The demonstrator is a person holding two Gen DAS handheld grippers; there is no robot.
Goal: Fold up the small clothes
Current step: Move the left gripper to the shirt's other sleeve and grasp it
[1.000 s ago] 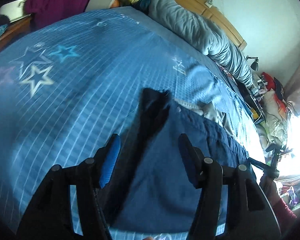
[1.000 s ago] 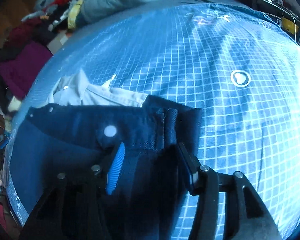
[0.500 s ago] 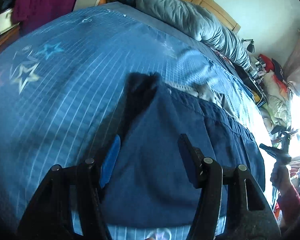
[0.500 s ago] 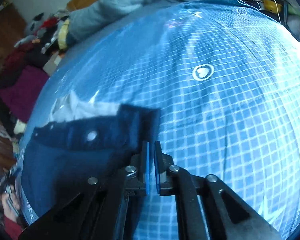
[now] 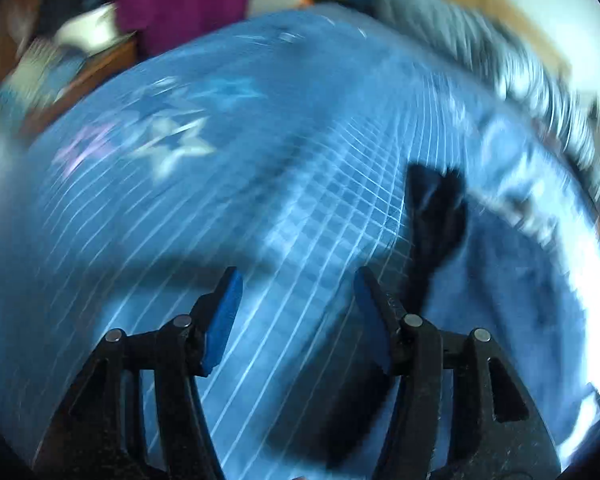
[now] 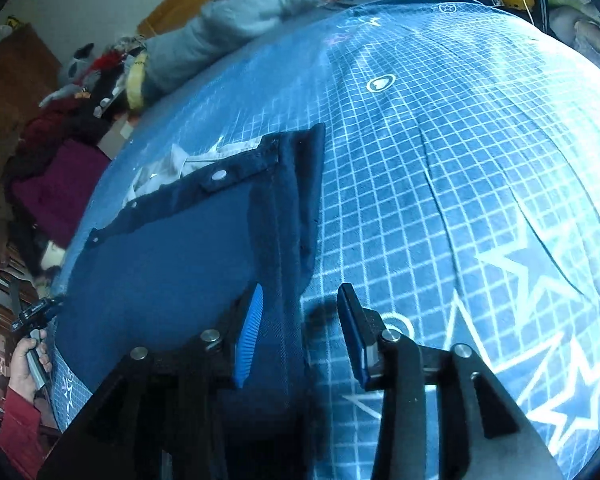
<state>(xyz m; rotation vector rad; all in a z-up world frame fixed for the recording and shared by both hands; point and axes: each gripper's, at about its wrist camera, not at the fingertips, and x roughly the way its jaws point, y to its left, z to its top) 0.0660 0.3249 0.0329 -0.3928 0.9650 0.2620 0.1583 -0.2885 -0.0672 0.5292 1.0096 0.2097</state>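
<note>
Right wrist: blue grid bedsheet [image 6: 460, 184] w/ stars, grey duvet [image 6: 244, 24] behind; both fingers wide open, empty.

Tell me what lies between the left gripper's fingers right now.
Only the bare checked bedsheet, seen in the left wrist view; the navy garment lies beside the open left gripper.
</note>
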